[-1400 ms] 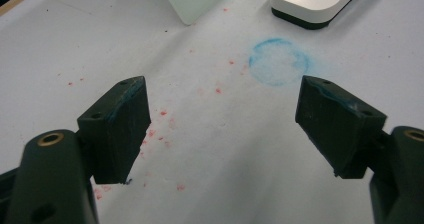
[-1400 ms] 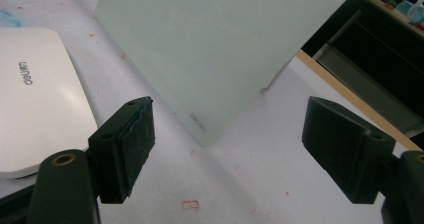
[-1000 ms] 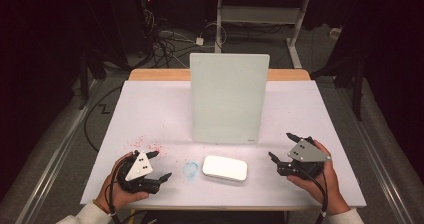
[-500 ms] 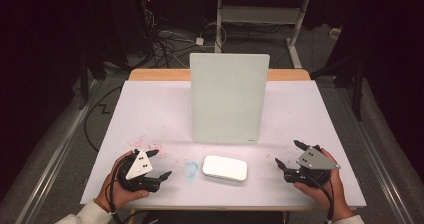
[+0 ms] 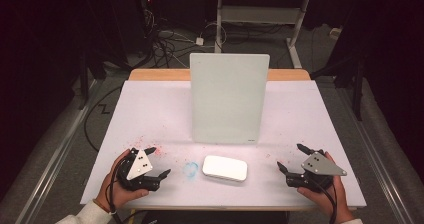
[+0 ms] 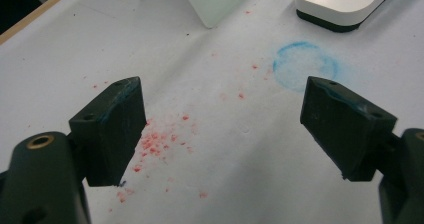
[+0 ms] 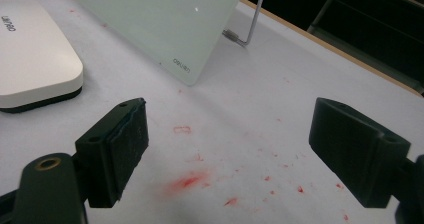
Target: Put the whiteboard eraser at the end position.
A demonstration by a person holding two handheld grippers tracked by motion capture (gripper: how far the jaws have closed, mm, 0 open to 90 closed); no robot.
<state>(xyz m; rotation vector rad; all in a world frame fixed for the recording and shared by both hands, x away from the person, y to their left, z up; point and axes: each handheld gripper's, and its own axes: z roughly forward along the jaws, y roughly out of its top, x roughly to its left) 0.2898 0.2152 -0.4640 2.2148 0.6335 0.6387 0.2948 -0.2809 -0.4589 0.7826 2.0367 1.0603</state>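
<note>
**White box lies flat between two open grippers**

The white box [image 5: 224, 168] is smooth, with round corners. It lies sideways near the table's [image 5: 150, 109] front edge. The left gripper [image 5: 156, 160] is open and empty. The right gripper [image 5: 291, 158] has just opened wide, also empty.

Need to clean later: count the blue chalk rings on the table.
1: a blue ring lies on the white table, between the left gripper and the white eraser. More could hide behind the upright board.
</note>
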